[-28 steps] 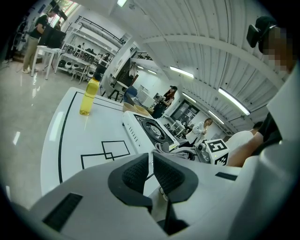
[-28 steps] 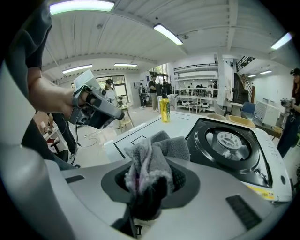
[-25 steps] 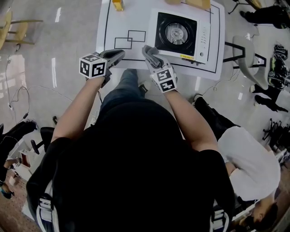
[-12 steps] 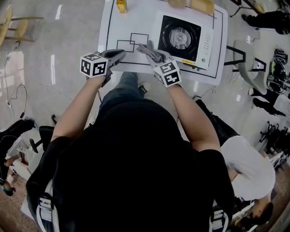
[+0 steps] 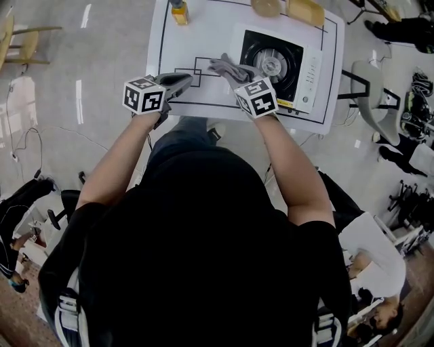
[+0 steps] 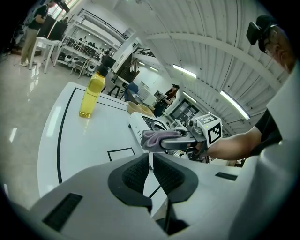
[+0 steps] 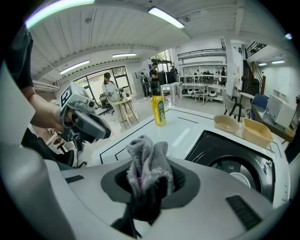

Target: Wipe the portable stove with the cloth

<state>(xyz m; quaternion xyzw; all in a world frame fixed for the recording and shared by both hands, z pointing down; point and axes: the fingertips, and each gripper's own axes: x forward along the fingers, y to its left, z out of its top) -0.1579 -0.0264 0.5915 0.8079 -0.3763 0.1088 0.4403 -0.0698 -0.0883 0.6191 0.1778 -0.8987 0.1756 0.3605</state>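
The portable stove is white with a black top and a round burner; it sits on the right part of the white table. In the right gripper view the stove lies just ahead to the right. My right gripper is shut on a bunched grey cloth, held over the table beside the stove's left edge. The cloth sticks up between the jaws. My left gripper is shut with nothing in it, over the table's near edge left of the right one. Its pads meet.
A yellow bottle stands at the table's far left, seen also in the left gripper view as a bottle. Two beige bowls sit behind the stove. Black lines and rectangles mark the tabletop. A person in white sits to my right.
Both grippers moved forward over the table. The right one carried the cloth toward the stove's left edge. The left one stayed shut and shifted slightly.
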